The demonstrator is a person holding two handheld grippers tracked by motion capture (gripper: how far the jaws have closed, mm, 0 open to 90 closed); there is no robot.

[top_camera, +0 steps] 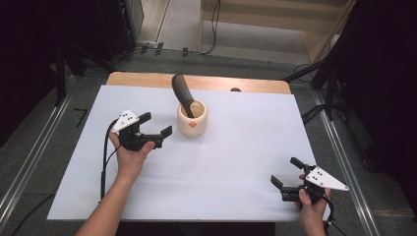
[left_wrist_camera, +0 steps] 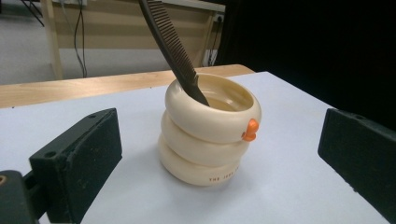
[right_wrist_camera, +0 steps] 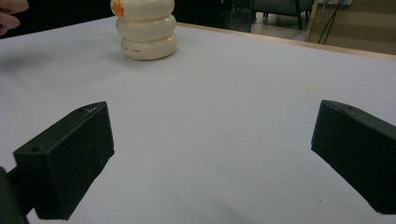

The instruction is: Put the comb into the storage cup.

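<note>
Ribbed cream holder (left_wrist_camera: 209, 135): smooth, softly glossy plastic or ceramic look, with a small glossy orange plastic knob (left_wrist_camera: 251, 129) at its rim and a dark matt comb (left_wrist_camera: 169, 44) with fine ridged teeth standing inside it. Table (top_camera: 231, 83) behind the holder: bare pale wood at the far edge, the rest under a matt, smooth white sheet (top_camera: 236, 162). Left gripper (left_wrist_camera: 219, 154) either side of the holder: matt black jaws with a faintly grainy face, holding nothing.

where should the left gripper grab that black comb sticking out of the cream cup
Probably on the comb's upper stretch, above the cup's rim, where it leans free toward the table's far side. The lower end sits inside the cup, out of reach. The left gripper, open and beside the cup, could rise and close across the comb's flat faces, then draw it out along its lean.
</note>
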